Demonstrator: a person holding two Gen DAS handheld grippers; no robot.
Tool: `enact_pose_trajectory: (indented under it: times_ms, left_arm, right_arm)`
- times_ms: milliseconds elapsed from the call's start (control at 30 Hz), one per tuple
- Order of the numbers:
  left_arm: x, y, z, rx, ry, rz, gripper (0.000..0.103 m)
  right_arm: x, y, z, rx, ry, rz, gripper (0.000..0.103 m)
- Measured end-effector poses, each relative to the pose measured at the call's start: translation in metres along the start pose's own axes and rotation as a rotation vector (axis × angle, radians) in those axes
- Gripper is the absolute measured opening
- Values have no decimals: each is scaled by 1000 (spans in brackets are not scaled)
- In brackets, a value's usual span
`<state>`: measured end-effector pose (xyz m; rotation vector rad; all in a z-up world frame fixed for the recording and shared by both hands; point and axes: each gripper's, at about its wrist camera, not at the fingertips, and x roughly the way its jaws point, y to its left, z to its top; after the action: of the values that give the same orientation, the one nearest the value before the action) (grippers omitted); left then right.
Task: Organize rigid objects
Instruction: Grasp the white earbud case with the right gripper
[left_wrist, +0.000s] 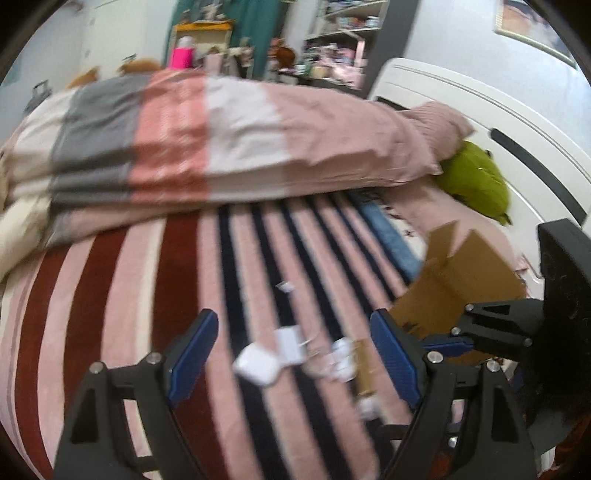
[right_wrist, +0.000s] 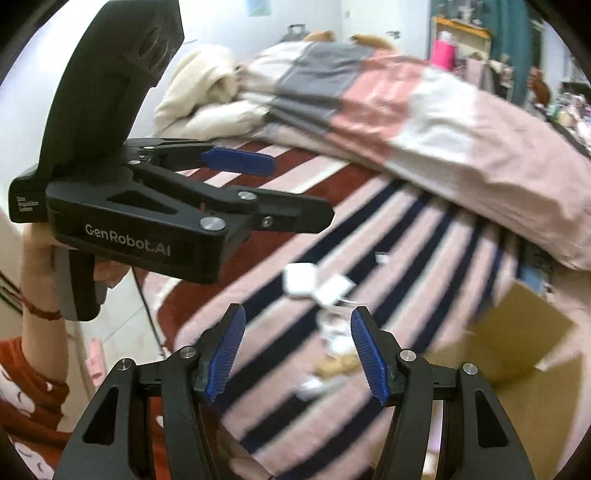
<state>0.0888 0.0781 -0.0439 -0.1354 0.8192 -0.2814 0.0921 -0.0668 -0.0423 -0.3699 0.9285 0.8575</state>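
Several small rigid items lie scattered on a striped blanket (left_wrist: 155, 280): a white case (left_wrist: 256, 365), a white card (left_wrist: 290, 341), a clear-and-white piece (left_wrist: 340, 360) and a tan piece (left_wrist: 364, 373). My left gripper (left_wrist: 295, 349) hovers over them, open, its blue pads on either side of the cluster and touching none of it. The right wrist view shows the same white case (right_wrist: 301, 278), the card (right_wrist: 332, 291) and the tan piece (right_wrist: 332, 363) ahead of my right gripper (right_wrist: 297, 352), which is open and holds nothing. The picture is motion-blurred.
An open cardboard box (left_wrist: 458, 273) (right_wrist: 517, 350) sits at the right of the cluster. A folded pink-and-grey duvet (left_wrist: 221, 140) lies behind, with a green plush (left_wrist: 476, 181) by the white headboard (left_wrist: 480, 110). A person's hand (right_wrist: 37, 258) holds the left gripper (right_wrist: 301, 190).
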Motion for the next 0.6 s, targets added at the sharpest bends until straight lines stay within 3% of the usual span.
enact_pose_trajectory:
  times_ms: [267,533,600]
  left_arm:
    - [15,68,-51,-101,38,16,82]
    - [27,91,-70,-135,60,10,82]
    - [28,92,-72,-134,64,8,82]
  right_arm:
    - [129,-2,9,-26,116,-30,56]
    - [182,-20,18,-50,157,-80,55]
    - [191,-20,20,-39,194,-62,39]
